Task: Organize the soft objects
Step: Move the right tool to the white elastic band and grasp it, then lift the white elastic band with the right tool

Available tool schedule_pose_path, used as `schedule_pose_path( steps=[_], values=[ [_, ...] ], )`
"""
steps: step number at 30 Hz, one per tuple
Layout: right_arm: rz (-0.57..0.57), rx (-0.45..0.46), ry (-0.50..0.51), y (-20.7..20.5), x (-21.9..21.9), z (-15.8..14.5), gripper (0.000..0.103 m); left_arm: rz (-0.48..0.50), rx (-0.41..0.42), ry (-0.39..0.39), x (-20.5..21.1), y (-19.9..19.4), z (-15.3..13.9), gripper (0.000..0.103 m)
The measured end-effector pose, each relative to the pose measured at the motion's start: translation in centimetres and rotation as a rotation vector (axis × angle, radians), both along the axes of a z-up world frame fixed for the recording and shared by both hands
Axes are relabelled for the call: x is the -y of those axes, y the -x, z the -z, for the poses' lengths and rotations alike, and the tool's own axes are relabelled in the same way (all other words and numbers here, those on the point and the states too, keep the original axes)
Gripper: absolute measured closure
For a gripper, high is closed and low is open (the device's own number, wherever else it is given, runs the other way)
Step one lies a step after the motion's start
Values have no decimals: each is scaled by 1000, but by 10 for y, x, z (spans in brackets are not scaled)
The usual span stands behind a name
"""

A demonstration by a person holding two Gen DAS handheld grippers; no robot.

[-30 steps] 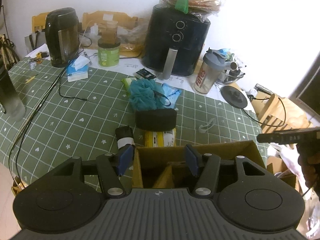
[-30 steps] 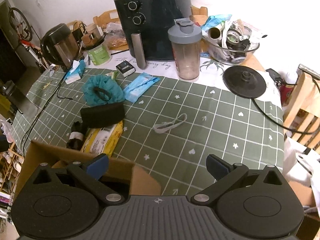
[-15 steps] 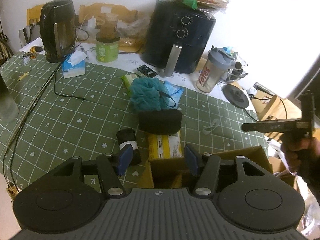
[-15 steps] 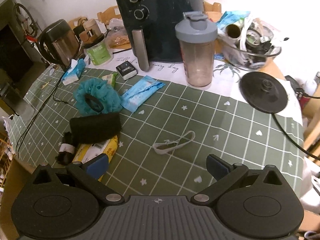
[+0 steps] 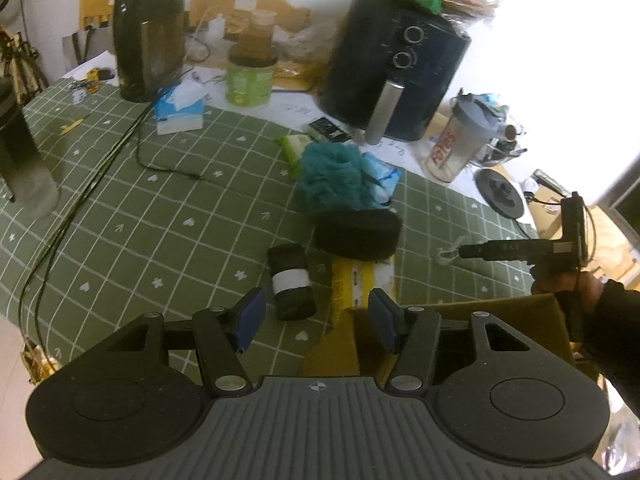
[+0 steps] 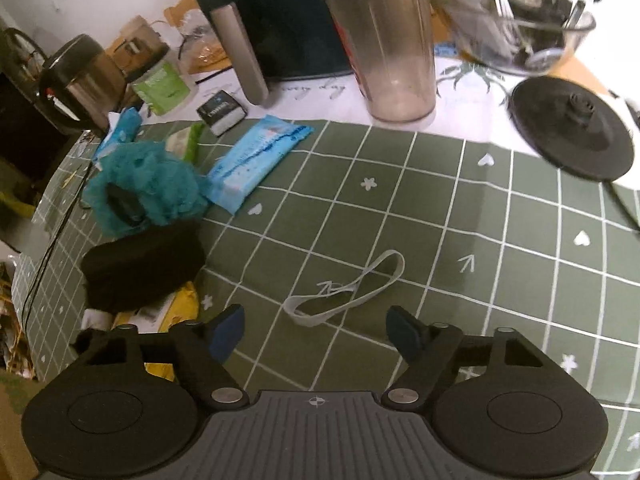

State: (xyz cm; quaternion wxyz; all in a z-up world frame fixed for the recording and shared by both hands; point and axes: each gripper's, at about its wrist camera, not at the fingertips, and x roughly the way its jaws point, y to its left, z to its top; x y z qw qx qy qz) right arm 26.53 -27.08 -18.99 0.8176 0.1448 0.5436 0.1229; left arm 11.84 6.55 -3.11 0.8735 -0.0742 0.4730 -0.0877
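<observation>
Right gripper (image 6: 314, 326) over green table (image 6: 500, 216), fingers spread but just been narrowing, nothing gripped; white band (image 6: 346, 290) flat on cloth just ahead, between fingertips, untouched. Left gripper (image 5: 316, 314) half-spread, empty, above black roll (image 5: 291, 280) and cardboard box (image 5: 480, 312) at near table edge. Teal loofah (image 6: 144, 184), black pouch (image 6: 142, 264), yellow pack (image 5: 362, 280) clustered mid-table.

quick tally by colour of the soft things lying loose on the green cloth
teal: 1, bath pouf
black: 2, black pad and black roll
blue: 1, wipes pack
white: 1, elastic band
yellow: 1, yellow pack
total: 6
</observation>
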Motion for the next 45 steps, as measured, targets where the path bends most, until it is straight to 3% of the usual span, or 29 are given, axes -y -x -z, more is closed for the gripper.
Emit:
schedule_pose_path(
  steps=[10, 12, 17, 20, 31, 45],
  values=[
    [67, -8, 60, -19, -9, 29, 46, -78, -21, -20, -18, 8, 2, 47],
    [71, -1, 82, -21, -11, 32, 54, -88, -20, -22, -20, 9, 2, 47],
    [74, 32, 163, -21, -16, 33, 90, -99, -21, -27, -20, 10, 2, 47],
    [74, 38, 149, -19, -14, 33, 97, -97, -21, -28, -19, 10, 3, 47],
    [71, 74, 88, -11, 12, -11, 99, -38, 11, -46, -7, -6, 1, 47],
    [54, 134, 47, 39, 26, -81, 99, 4, 16, -56, -2, -34, 6, 47]
  ],
)
